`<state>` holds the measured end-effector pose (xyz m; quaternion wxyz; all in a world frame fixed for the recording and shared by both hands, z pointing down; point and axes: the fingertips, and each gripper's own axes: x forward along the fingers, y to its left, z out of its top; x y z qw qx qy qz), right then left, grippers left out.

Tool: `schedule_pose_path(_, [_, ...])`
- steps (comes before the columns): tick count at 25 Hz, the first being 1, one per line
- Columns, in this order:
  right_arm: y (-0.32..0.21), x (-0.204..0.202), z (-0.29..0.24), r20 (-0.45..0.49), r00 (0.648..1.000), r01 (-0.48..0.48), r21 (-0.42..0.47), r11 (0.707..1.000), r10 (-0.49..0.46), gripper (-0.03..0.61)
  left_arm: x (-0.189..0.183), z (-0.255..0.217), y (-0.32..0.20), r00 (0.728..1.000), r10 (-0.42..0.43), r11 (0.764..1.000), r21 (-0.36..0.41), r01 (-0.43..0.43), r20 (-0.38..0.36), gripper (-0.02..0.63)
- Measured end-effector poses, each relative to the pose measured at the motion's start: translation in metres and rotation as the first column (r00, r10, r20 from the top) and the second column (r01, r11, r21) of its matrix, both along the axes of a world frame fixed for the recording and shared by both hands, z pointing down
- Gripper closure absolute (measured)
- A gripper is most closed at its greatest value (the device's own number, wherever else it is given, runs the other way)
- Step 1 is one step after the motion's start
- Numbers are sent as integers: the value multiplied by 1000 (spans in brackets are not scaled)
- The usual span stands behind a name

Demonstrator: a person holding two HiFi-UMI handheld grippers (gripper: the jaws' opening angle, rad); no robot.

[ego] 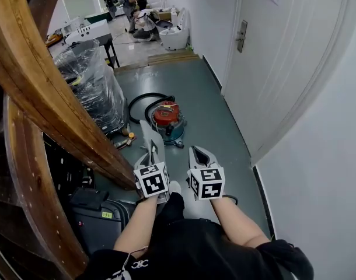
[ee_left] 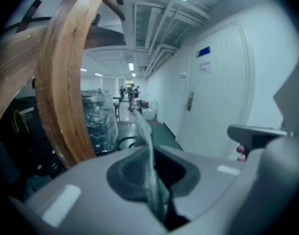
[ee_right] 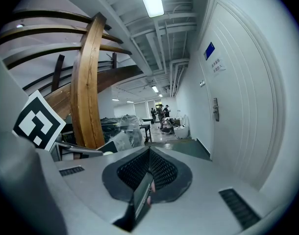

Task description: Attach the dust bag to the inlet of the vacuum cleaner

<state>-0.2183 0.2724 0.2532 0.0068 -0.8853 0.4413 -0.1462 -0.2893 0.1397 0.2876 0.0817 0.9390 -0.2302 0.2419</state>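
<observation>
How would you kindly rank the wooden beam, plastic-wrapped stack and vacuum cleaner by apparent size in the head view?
1. wooden beam, nearest the camera, which inflates it
2. plastic-wrapped stack
3. vacuum cleaner

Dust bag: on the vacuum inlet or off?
Off. The dust bag is pinched in the left gripper's jaws, held apart from the vacuum cleaner ahead.

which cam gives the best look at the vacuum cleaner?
Head view: the vacuum cleaner is in plain sight on the floor, red top up. Left gripper view shows only what looks like its hose; the dust bag blocks the rest. Right gripper view doesn't show it.
</observation>
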Motion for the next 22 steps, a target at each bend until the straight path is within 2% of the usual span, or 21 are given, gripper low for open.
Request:
schedule_pose_path(5, [-10,22,9,-7,1000,-1,-5,1000,1,580,11,18,-28,999,-42,999,-13,42,8,583])
schedule_pose_path(10, [-32,57,24,8,1000,-8,-8,1000,8,580,42,33,-50,999,-42,999,-12,42,23,583])
schedule_pose_path(18, [-89,130,32,12,1000,-1,-16,1000,1,580,122,40,-94,1000,-8,1000,-21,8,24,583])
schedule_pose_path(22, [-127,179,33,3,1000,6,-26,1000,-6,580,176,43,-128,1000,5,1000,-26,-5,18,583])
